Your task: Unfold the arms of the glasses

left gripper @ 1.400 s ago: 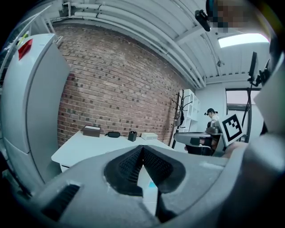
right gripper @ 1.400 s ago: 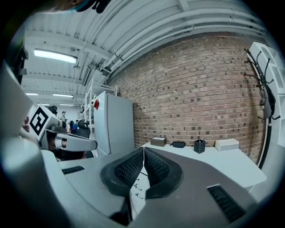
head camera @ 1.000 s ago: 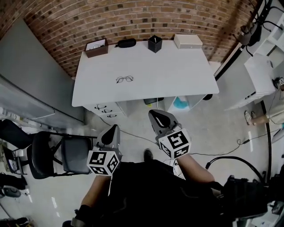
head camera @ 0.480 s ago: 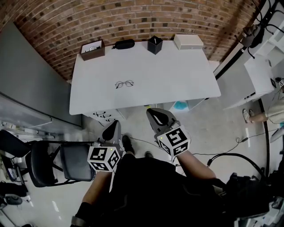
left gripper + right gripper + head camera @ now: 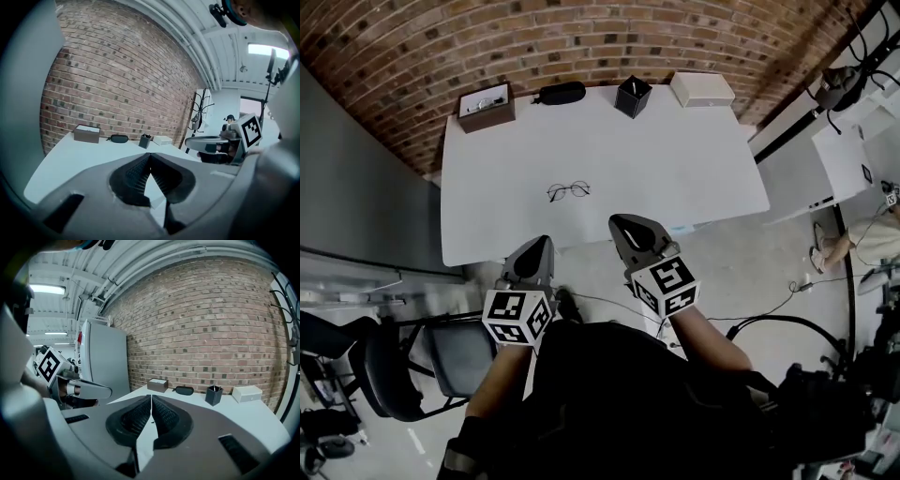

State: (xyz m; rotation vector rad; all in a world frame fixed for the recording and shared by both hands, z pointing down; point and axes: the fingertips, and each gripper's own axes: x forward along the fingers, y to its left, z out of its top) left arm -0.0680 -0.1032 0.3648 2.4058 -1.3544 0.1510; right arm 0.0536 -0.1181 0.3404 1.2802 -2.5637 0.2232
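Observation:
Thin wire-rimmed glasses (image 5: 568,191) lie on the white table (image 5: 675,159), left of its middle; whether the arms are folded is too small to tell. Both grippers hang at the table's near edge, short of the glasses. My left gripper (image 5: 538,243) is below and left of them, my right gripper (image 5: 622,224) below and right. The left gripper view shows the left gripper (image 5: 150,155) with ribbed pads together and nothing between. In the right gripper view the right gripper (image 5: 151,397) is likewise shut and empty.
Along the table's far edge by the brick wall stand a brown box (image 5: 485,103), a black case (image 5: 562,92), a black pen holder (image 5: 633,97) and a white box (image 5: 701,88). A black chair (image 5: 441,352) is at my left, and cables (image 5: 787,323) lie on the floor at right.
I have walked closer to the table. Both grippers, still shut, went from over the floor to the table's near edge, nearer the glasses.

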